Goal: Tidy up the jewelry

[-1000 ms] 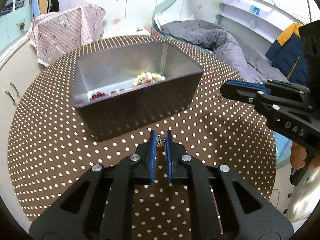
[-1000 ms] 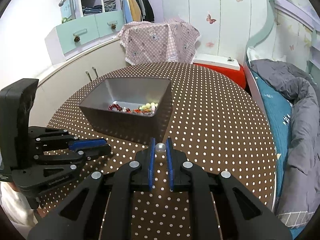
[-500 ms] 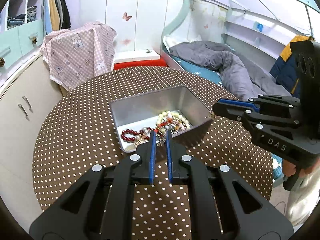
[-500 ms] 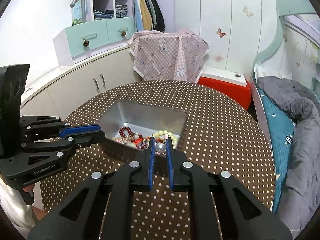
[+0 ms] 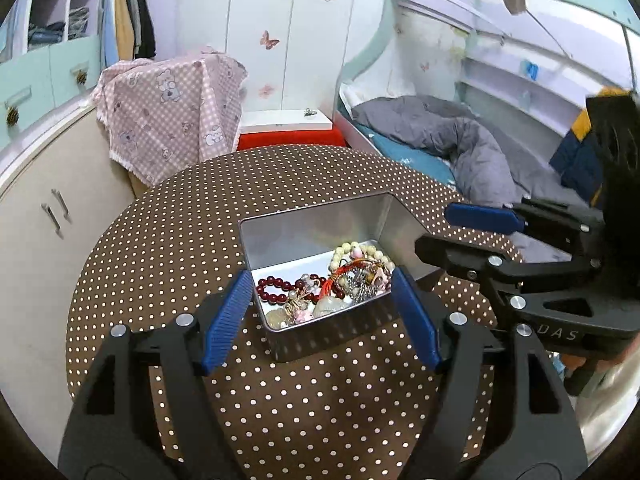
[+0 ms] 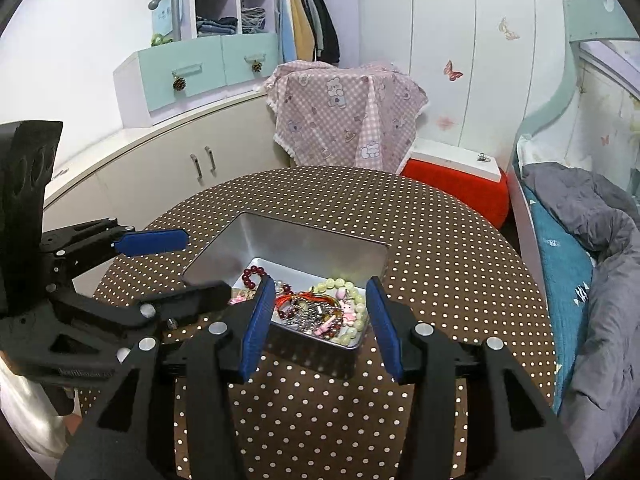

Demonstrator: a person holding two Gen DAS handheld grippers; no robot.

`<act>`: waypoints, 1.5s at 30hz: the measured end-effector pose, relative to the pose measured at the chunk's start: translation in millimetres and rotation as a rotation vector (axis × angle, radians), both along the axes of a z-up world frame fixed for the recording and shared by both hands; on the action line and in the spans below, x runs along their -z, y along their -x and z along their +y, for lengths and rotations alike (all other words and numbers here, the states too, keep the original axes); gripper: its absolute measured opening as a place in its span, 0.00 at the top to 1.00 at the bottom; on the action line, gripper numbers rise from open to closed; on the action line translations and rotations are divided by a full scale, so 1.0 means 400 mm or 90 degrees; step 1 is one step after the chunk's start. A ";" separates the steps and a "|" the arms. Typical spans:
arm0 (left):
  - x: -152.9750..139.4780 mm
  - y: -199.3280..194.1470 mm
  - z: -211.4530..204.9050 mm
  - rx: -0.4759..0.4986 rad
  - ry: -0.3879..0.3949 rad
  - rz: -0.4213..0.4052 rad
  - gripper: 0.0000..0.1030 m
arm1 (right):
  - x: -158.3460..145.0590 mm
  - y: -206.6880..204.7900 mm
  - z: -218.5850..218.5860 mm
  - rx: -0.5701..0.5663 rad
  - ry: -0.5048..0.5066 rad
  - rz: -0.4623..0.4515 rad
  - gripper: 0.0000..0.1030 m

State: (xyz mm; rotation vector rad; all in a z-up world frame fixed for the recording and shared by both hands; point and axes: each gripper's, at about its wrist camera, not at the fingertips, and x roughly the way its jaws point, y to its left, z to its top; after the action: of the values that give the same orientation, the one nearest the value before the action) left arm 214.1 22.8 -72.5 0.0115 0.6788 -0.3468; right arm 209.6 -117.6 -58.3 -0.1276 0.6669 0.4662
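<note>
Now my left gripper [image 5: 320, 316] and right gripper [image 6: 316, 320] have just spread, nothing between them, above the tin [image 5: 376, 216] mid-desk [image 5: 160, 240] holding the jewelry [image 5: 352, 276]. Risk: dipping lower, a finger could clip the rim and tip it.
</note>
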 end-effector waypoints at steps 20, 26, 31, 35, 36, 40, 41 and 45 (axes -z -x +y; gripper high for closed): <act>-0.023 0.068 0.010 -0.037 -0.005 -0.016 0.27 | -0.020 0.076 -0.030 0.034 -0.012 -0.014 0.42; -0.052 0.132 0.013 -0.055 0.000 -0.039 0.22 | -0.051 0.135 -0.040 0.052 -0.020 -0.043 0.32; -0.084 0.185 0.016 -0.077 0.006 -0.064 0.19 | -0.082 0.190 -0.046 0.059 -0.024 -0.077 0.20; -0.108 0.227 0.014 -0.093 0.010 -0.085 0.17 | -0.110 0.231 -0.050 0.064 -0.027 -0.106 0.15; -0.113 0.237 0.014 -0.095 0.013 -0.088 0.16 | -0.116 0.241 -0.052 0.066 -0.029 -0.112 0.13; -0.144 0.276 0.007 -0.104 0.012 -0.113 0.15 | -0.141 0.277 -0.063 0.078 -0.038 -0.137 0.11; -0.150 0.283 0.004 -0.105 0.013 -0.117 0.15 | -0.146 0.283 -0.065 0.079 -0.039 -0.142 0.10; -0.181 0.319 -0.005 -0.111 0.018 -0.138 0.14 | -0.172 0.319 -0.072 0.087 -0.043 -0.172 0.08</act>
State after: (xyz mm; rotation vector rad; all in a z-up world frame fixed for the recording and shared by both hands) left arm 86.4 20.6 0.1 -0.0366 0.4559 -0.1837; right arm 82.2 -146.4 10.4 -0.0781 0.3918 0.3312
